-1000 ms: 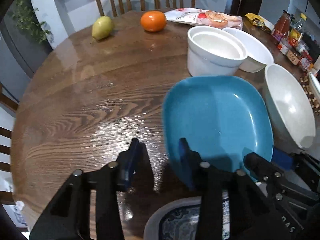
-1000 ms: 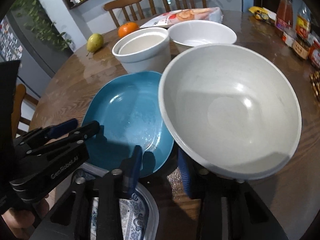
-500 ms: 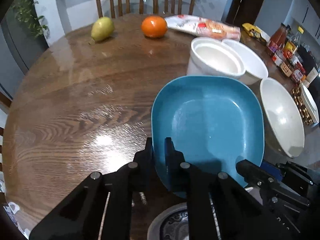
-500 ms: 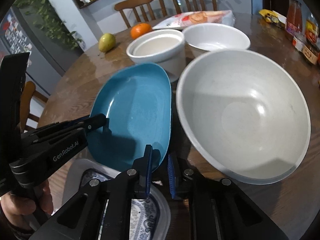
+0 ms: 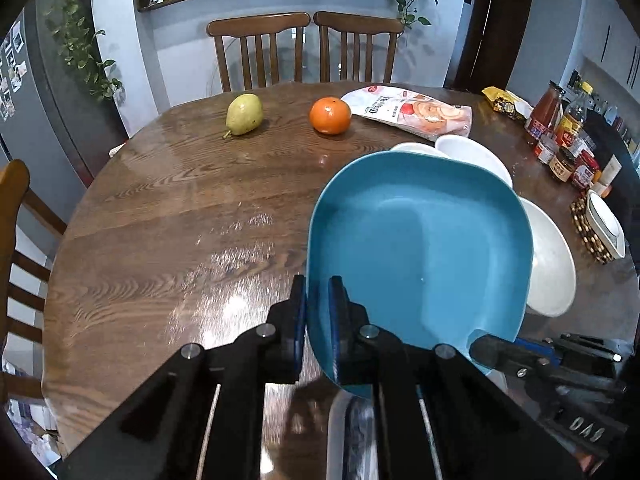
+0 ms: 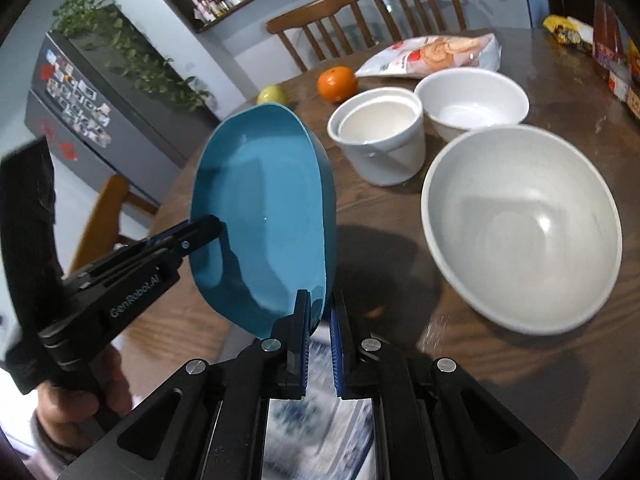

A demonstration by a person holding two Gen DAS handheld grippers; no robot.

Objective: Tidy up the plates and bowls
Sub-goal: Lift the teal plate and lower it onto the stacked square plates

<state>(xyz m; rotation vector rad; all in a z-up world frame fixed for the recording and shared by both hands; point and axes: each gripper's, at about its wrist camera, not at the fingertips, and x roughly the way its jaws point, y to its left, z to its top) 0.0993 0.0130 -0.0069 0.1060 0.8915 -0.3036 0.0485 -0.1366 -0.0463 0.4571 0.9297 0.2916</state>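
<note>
From the left wrist view, the left gripper (image 5: 317, 312) is clenching the near left rim of the blue plate (image 5: 420, 248), one finger outside the rim and one inside. The plate is hanging tilted above the wooden table (image 5: 180, 220), clear of its surface. At the plate's near right corner the right gripper (image 5: 486, 350) is reaching in and meeting the rim. Behind the plate, parts of white bowls are showing: a small bowl (image 5: 472, 156) past its far edge and a large white bowl (image 5: 550, 264) to its right. A pear (image 5: 244, 114), an orange (image 5: 330, 115) and a snack bag (image 5: 412, 110) are lying further back, and jars and bottles (image 5: 560, 136) are standing at the right edge. A blurred patterned plate (image 5: 360, 420) is showing below the fingers.

From the right wrist view, the right gripper (image 6: 319, 316) is grasping the bottom edge of the blue plate (image 6: 260, 208), which is standing steeply on edge above the table (image 6: 400, 240). The left gripper (image 6: 208, 226) is gripping the plate's left rim, with a hand (image 6: 68, 404) holding its handle. The large white bowl (image 6: 520, 224) is sitting to the right, apart from the plate. A white pot (image 6: 380, 132) and the small bowl (image 6: 472, 100) are sitting behind it, just beside each other. The patterned plate (image 6: 320, 412) is lying blurred beneath the fingers.
</note>
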